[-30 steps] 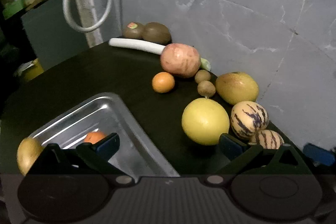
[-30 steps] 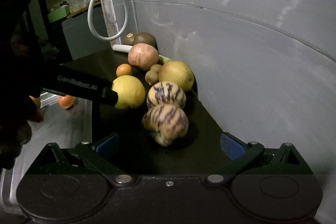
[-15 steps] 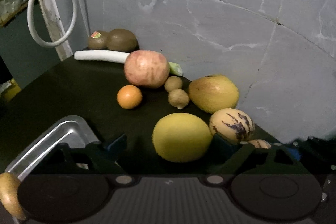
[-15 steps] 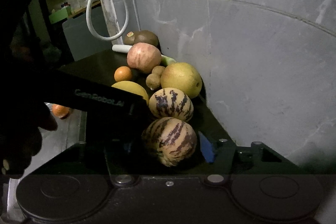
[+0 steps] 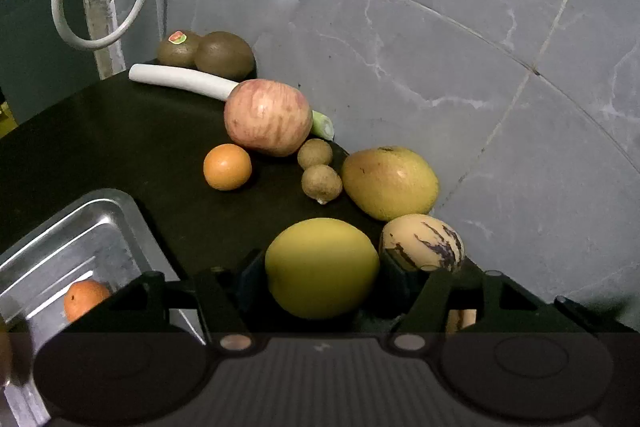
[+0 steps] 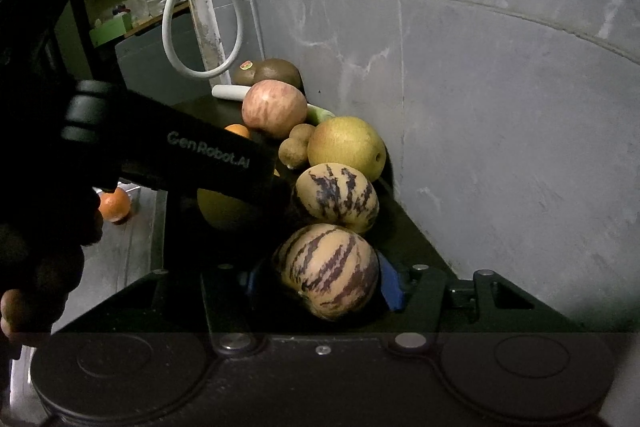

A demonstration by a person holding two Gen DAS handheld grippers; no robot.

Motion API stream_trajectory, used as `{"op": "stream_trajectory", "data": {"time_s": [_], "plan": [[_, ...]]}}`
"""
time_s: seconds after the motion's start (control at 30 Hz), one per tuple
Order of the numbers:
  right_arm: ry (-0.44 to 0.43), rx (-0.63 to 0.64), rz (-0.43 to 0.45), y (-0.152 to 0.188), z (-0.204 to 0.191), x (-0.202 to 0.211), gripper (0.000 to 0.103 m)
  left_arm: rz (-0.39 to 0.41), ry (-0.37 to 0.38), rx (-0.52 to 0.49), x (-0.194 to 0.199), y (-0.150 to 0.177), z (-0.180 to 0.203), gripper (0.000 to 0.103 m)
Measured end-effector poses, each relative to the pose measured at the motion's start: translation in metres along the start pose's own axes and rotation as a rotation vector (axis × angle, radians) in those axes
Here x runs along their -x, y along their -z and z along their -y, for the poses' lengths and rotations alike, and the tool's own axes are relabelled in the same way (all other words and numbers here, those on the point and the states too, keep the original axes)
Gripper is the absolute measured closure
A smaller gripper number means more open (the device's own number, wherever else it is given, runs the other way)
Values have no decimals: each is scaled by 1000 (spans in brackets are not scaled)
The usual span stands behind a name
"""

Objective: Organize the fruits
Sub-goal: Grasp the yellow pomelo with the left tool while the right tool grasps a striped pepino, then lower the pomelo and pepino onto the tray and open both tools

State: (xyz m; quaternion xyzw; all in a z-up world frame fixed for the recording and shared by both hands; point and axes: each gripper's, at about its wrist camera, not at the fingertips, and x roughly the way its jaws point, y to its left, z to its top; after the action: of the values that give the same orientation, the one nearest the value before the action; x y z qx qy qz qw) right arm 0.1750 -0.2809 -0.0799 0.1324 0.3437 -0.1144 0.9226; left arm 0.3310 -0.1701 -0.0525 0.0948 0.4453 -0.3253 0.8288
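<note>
Closed in since a moment ago — left gripper (image 5: 322,273) now bracketing the yellow fruit (image 5: 322,267), right gripper (image 6: 326,279) around the near striped melon (image 6: 326,273). Fingers half-shut against both; firm hold or mere contact, cannot tell. Both fruits low on the black table (image 5: 120,135), dead ahead between the fingers, each nearest its own hand. Metal tray (image 5: 100,211) off to the left, one orange (image 5: 84,297) inside — likely destination. Smooth, round, waxy skins; prone to slip. Beyond: apple (image 5: 267,117), pear (image 5: 390,183).
</note>
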Motion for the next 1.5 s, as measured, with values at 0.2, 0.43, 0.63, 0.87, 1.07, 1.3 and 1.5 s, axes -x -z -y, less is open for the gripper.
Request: {"op": "stream_trajectory", "data": {"time_s": [0.2,0.43,0.63,0.87,1.07,1.3,1.5], "plan": [[-3,2,-1,8,-3,13,46,6,-30,89,19,11,-3,37],[-19,36,-11,19,-14,41,46,53,-26,232,67,34,-23,37],[-68,83,4,21,-41,62,46,80,-87,388,106,62,-62,37],[-175,176,15,10,-88,53,46,125,-215,476,143,87,-109,37],[-281,209,-9,-5,-126,19,46,129,-299,511,141,100,-141,37],[-297,276,-2,-19,-149,-6,46,137,-324,530,132,104,-153,37],[-300,305,-7,-25,-156,-26,46,142,-332,538,128,107,-154,37]]}}
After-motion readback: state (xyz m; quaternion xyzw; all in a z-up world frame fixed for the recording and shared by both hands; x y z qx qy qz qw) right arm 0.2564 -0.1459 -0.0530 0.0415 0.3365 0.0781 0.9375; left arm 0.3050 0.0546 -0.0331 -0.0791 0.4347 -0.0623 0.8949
